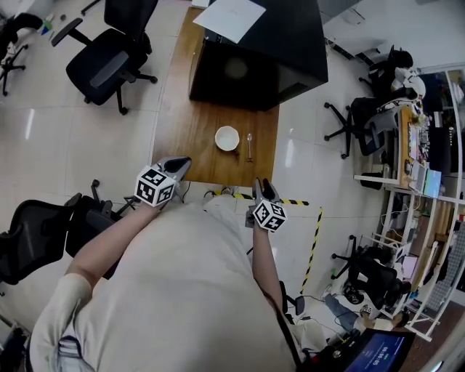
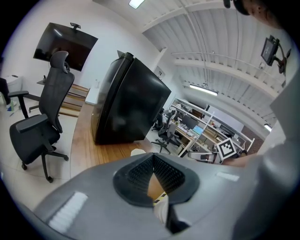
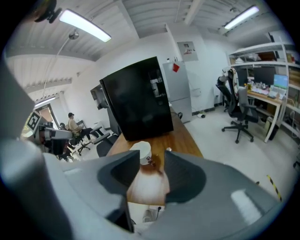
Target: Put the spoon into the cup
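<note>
Left gripper point(image 1: 181, 165) has its jaws together, empty; right gripper point(image 1: 266, 187) has them apart, empty. Spoon point(image 1: 249, 145) lies just beside cup point(image 1: 227, 138) on table point(image 1: 182, 123).

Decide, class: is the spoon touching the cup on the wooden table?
Apart. The head view shows the spoon lying right of the cup, with a strip of bare wooden table between them.

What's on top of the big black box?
A white sheet of paper lies on top of the black box, toward its left edge in the head view. The rest of the top looks bare. Anything under the paper is covered.
</note>
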A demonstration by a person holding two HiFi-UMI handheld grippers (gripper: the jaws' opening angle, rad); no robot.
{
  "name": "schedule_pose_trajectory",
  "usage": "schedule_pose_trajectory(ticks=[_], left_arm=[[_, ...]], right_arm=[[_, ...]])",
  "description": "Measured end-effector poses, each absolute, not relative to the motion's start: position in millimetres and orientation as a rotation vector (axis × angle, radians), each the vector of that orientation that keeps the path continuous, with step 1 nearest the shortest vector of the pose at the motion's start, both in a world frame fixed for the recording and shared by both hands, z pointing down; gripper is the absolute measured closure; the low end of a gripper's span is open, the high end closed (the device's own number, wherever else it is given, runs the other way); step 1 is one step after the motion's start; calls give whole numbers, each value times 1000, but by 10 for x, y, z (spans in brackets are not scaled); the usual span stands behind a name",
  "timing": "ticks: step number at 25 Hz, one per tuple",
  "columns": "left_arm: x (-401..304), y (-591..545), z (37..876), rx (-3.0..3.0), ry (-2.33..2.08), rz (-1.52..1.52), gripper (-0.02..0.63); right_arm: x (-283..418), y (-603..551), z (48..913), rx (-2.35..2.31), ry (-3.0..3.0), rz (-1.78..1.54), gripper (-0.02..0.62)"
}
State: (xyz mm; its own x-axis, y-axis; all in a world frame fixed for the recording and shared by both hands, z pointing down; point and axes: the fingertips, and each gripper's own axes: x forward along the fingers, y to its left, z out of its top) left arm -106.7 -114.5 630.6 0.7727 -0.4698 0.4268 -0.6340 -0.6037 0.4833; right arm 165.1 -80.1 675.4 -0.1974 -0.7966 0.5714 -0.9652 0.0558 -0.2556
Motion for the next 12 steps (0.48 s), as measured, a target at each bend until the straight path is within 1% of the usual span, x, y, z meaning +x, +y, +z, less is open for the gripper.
schedule_pose_trajectory(ticks=[5, 12], left_arm=[[-1174, -1283, 6263, 2318, -891, 348, 606], [-1227, -1411, 6286, 2282, -979, 395, 606]], right_arm=[[1692, -1004, 7073, 1667, -2023, 800, 439], [1748, -1344, 7733, 1477, -1965, 767, 439]])
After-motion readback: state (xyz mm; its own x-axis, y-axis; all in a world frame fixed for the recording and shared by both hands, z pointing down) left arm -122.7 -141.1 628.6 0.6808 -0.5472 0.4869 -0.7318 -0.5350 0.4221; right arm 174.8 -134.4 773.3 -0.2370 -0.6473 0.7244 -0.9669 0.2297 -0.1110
